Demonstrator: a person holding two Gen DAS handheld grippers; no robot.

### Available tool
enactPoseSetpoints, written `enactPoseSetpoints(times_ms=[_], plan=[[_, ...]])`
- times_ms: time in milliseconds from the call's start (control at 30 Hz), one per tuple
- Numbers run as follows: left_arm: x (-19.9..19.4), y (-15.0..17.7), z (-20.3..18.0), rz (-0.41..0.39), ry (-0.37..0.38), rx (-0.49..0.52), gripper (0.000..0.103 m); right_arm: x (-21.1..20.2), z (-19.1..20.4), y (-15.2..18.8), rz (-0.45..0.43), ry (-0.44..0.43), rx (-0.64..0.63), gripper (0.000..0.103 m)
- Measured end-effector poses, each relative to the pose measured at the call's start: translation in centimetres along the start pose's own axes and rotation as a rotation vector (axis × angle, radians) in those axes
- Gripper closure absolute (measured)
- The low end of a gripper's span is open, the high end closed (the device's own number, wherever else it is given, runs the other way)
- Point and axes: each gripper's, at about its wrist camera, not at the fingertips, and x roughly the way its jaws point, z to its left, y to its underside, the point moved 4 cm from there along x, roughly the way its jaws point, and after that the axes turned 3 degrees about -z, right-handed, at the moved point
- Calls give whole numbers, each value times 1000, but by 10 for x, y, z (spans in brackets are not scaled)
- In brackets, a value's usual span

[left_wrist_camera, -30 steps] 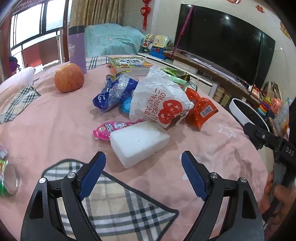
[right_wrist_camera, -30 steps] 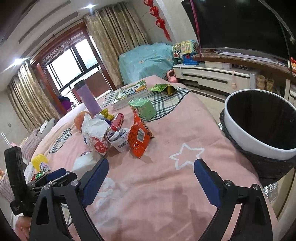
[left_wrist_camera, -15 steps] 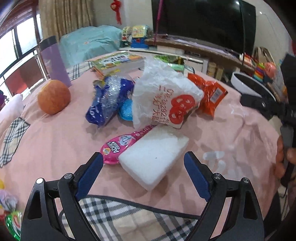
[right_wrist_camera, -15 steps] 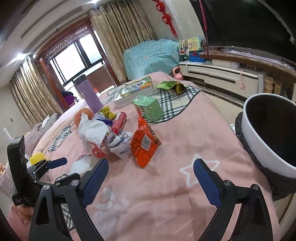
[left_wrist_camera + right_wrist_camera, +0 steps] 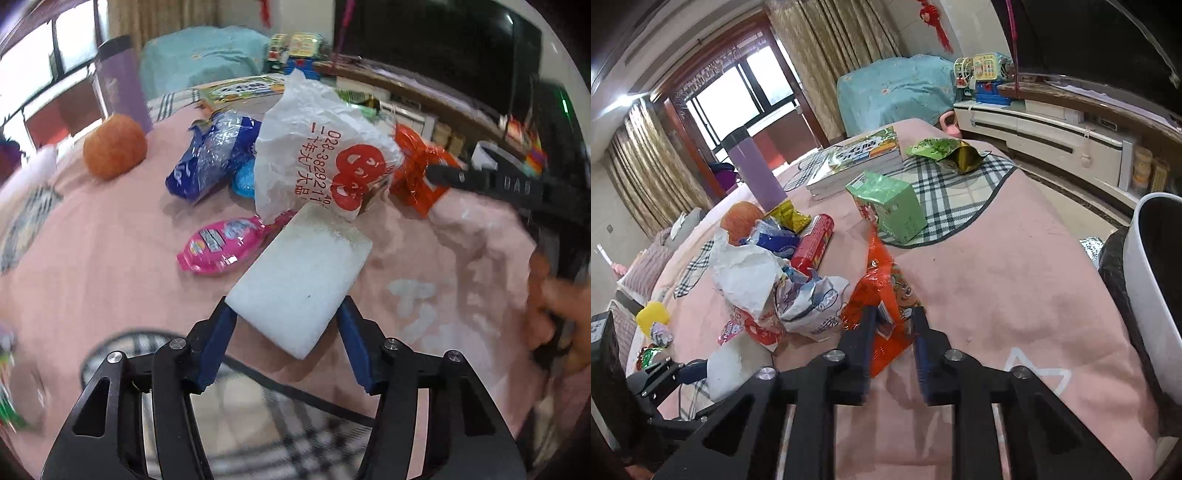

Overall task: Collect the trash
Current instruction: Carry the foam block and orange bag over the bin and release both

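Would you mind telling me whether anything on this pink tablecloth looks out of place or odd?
Yes: a white foam block lies among the snack wrappers and is smudged grey along its far edge. A whole apple sits beside the litter and looks unspoiled, not like trash. Nothing appears spilled.

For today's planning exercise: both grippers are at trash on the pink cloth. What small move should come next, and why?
Probably finish closing, then lift. The left gripper is closing on the white foam block, the right gripper on the orange snack bag; both pieces still lie on the cloth.
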Motion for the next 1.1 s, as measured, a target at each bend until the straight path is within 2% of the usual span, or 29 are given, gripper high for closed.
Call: enactPoseSetpoints(times_ms=[100, 200, 500, 767, 1100], plan=[[-10, 3, -12, -12, 32, -22, 47, -15, 0, 5, -26, -8, -7, 101], [-15, 1, -29, -15, 94, -27, 47, -36, -8, 14, -44, -13, 11, 101], [-21, -5, -98, -65, 159, 41, 49, -103, -38, 29, -111, 16, 71, 101], [-14, -4, -122, -62, 198, 48, 49, -148, -61, 41, -161, 80, 78, 101], [-15, -9, -151, -66, 207, 70, 49, -169, -80, 52, -194, 118, 97, 101]])
